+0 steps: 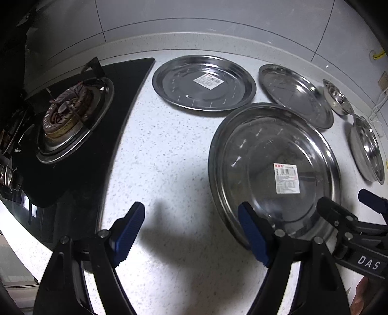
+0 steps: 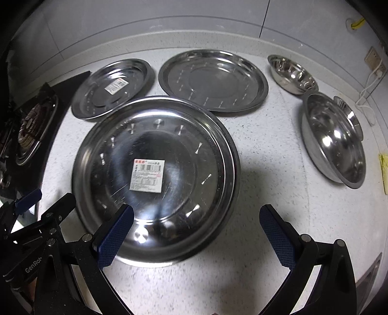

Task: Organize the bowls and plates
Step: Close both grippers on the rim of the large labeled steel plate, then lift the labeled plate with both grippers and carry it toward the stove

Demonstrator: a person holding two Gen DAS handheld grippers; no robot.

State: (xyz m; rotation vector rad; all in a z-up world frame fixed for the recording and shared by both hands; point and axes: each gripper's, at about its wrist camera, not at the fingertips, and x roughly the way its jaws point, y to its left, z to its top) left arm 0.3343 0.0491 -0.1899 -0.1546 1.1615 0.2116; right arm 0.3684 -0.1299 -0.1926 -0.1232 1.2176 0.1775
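Note:
Three steel plates lie flat on the speckled white counter. The nearest plate (image 1: 274,169) (image 2: 156,177) carries a label sticker. A second labelled plate (image 1: 203,82) (image 2: 114,88) lies behind it to the left, a plain plate (image 1: 294,94) (image 2: 213,80) behind to the right. Two steel bowls stand at the right: a small one (image 1: 338,97) (image 2: 292,74) and a larger one (image 1: 367,147) (image 2: 333,138). My left gripper (image 1: 191,232) is open and empty, its right finger over the near plate's front rim. My right gripper (image 2: 196,235) is open and empty over the near plate's front edge.
A black gas hob (image 1: 72,116) (image 2: 29,130) with a burner fills the counter's left side. A tiled wall (image 1: 194,21) runs behind. A white cable and wall socket (image 2: 374,65) are at the far right. A yellow cloth scrap (image 2: 384,167) lies at the right edge.

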